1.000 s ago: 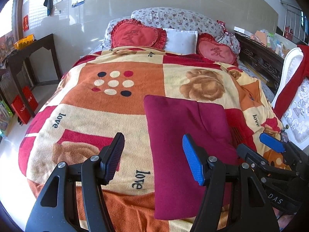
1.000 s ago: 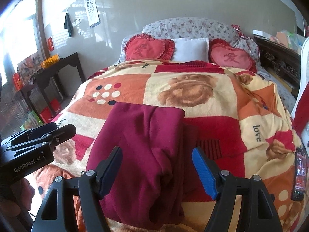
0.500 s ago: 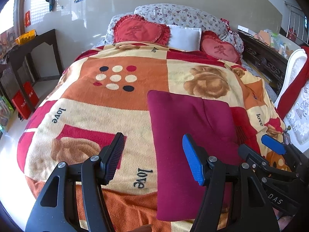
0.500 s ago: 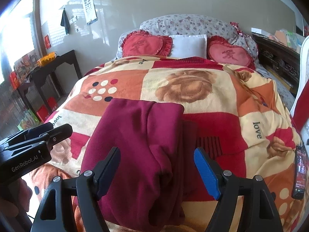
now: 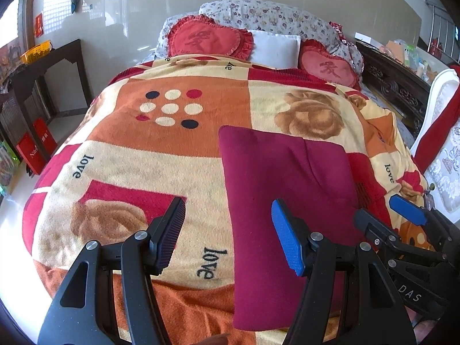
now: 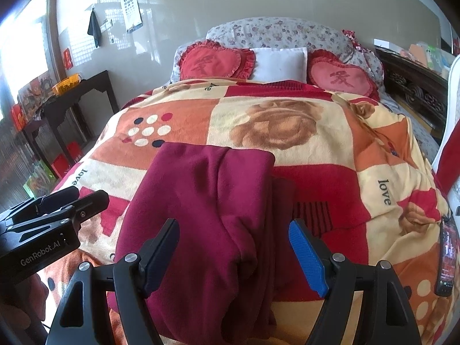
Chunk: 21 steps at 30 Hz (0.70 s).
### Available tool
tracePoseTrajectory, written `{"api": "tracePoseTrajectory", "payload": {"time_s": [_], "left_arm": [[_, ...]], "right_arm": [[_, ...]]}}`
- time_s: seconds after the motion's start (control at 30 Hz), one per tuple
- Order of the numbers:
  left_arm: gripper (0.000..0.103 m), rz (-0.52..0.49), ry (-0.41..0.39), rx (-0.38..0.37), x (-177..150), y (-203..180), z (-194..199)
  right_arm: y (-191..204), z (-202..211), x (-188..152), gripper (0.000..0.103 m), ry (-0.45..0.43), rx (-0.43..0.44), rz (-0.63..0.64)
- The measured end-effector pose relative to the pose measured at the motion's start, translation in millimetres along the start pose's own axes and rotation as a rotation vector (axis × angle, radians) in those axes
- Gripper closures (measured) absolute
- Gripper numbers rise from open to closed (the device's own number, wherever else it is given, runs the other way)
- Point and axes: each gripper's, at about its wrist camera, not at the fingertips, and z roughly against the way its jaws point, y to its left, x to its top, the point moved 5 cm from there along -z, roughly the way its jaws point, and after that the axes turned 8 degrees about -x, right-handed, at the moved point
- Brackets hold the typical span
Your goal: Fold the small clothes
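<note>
A dark red garment (image 5: 287,189) lies folded in a long rectangle on the patterned blanket (image 5: 161,155), near the bed's foot. In the right wrist view the dark red garment (image 6: 207,210) shows a lengthwise fold, its near end hanging over the edge. My left gripper (image 5: 228,234) is open and empty, hovering above the garment's left edge. My right gripper (image 6: 234,254) is open and empty, above the garment's near end. Each gripper shows in the other's view: the right gripper (image 5: 402,218) and the left gripper (image 6: 54,204).
Two red heart cushions (image 5: 207,38) and a white pillow (image 5: 273,47) lie at the bed's head. A dark side table (image 5: 43,66) stands left of the bed. A white chair (image 5: 442,132) with red cloth is at right. A phone (image 6: 445,258) lies on the blanket's right edge.
Both grippers have risen and pulled back slightly, so more of the bed shows. The garment has not moved. Both jaws stay open.
</note>
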Motion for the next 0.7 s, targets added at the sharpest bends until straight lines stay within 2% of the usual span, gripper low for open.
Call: {"api": "tracePoseTrajectory", "payload": {"time_s": [0.7], "left_arm": [[0.040, -0.004, -0.005, -0.003, 1, 4, -13]], "right_arm": [[2, -14, -3, 0.027, 0.036, 0.017, -0.011]]}}
